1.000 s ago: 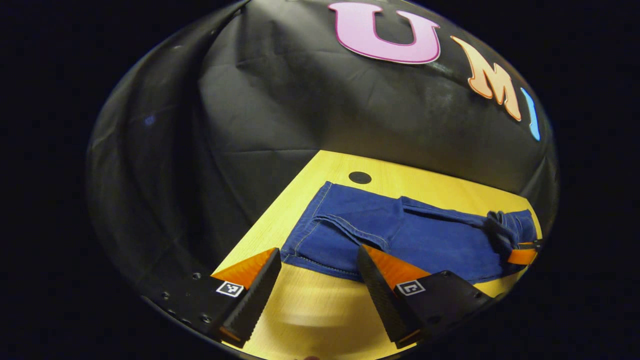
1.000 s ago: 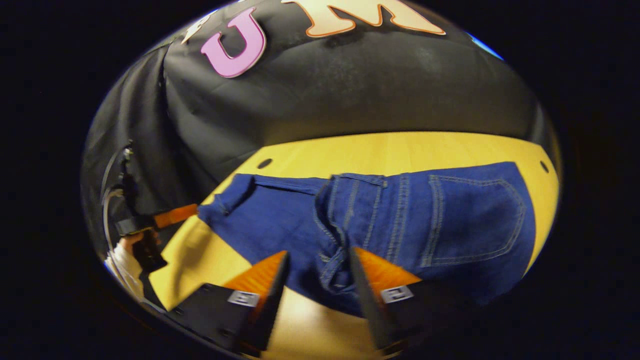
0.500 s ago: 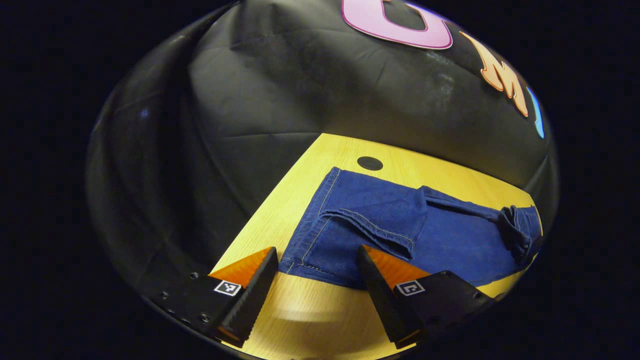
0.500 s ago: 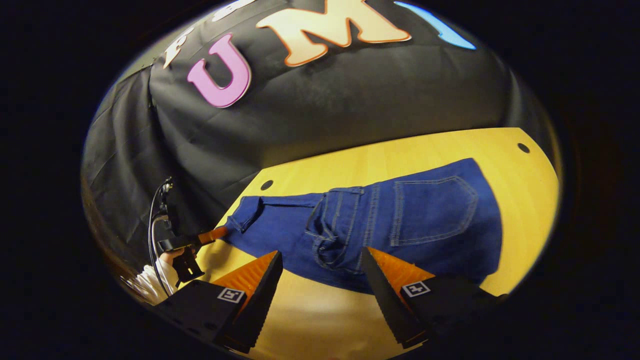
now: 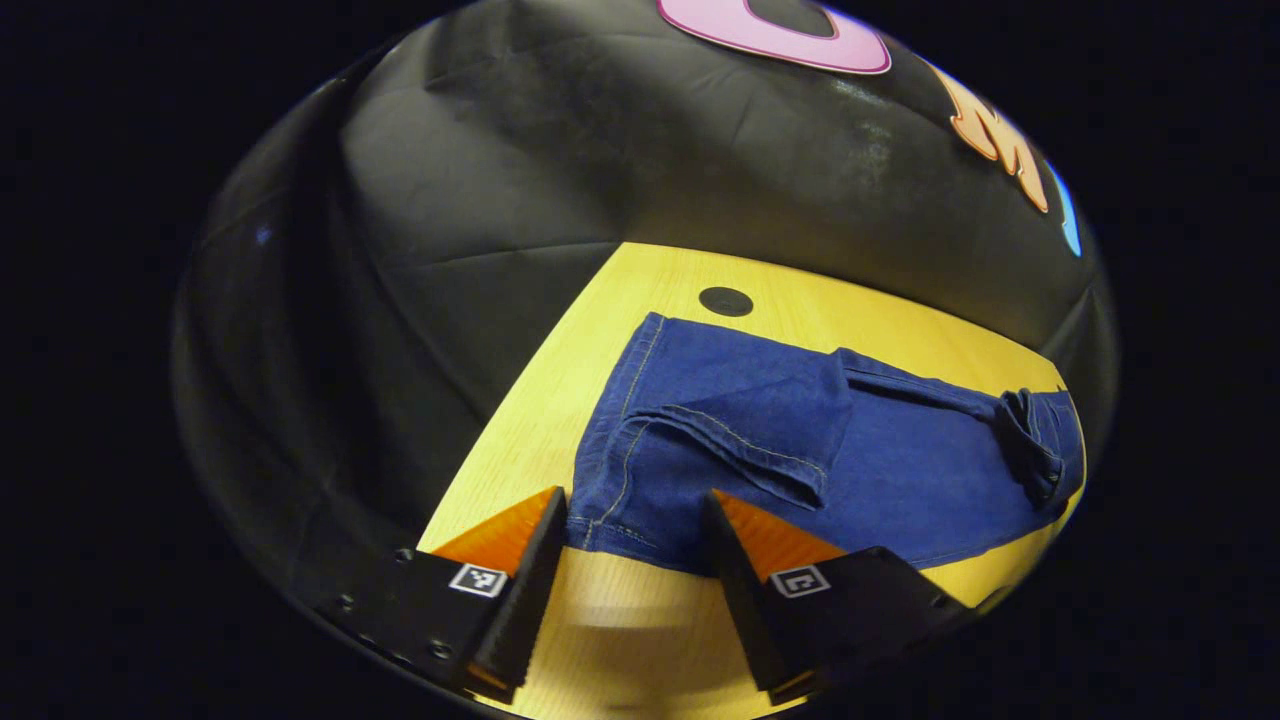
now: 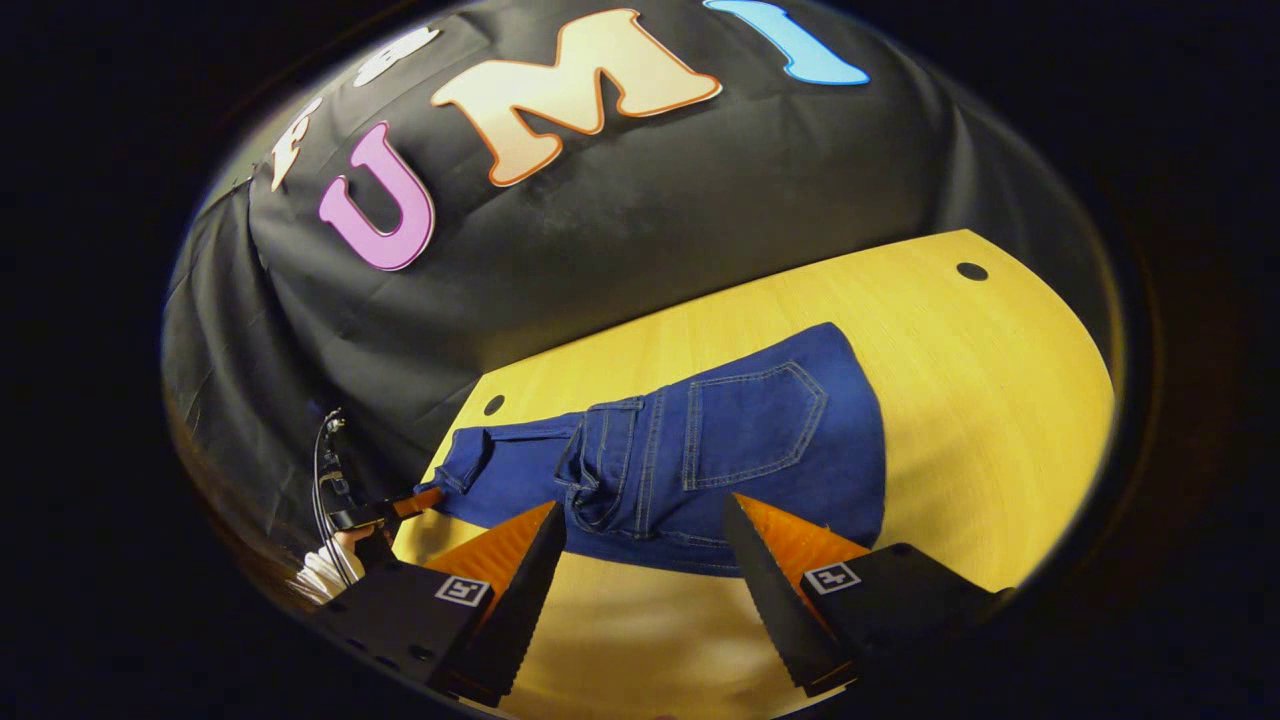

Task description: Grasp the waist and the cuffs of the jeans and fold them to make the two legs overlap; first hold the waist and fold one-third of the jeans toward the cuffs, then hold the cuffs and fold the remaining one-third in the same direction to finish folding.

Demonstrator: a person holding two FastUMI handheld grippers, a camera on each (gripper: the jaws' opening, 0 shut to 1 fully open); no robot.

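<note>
Both claws released, fingers spread: left gripper (image 5: pixel 632 535) at the jeans (image 5: pixel 800 450) cuff edge, right gripper (image 6: pixel 645 545) near the waist; bare table (image 6: pixel 1000 380) beyond.

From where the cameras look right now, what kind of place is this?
Probably a staged recording booth, not a home: a black cloth wall behind a yellow wooden table, with jeans laid on it and open handheld grippers before them.

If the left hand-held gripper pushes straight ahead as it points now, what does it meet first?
Probably the cuff end of the jeans: it lies just past the open left hand-held gripper, though depth is uncertain.
</note>
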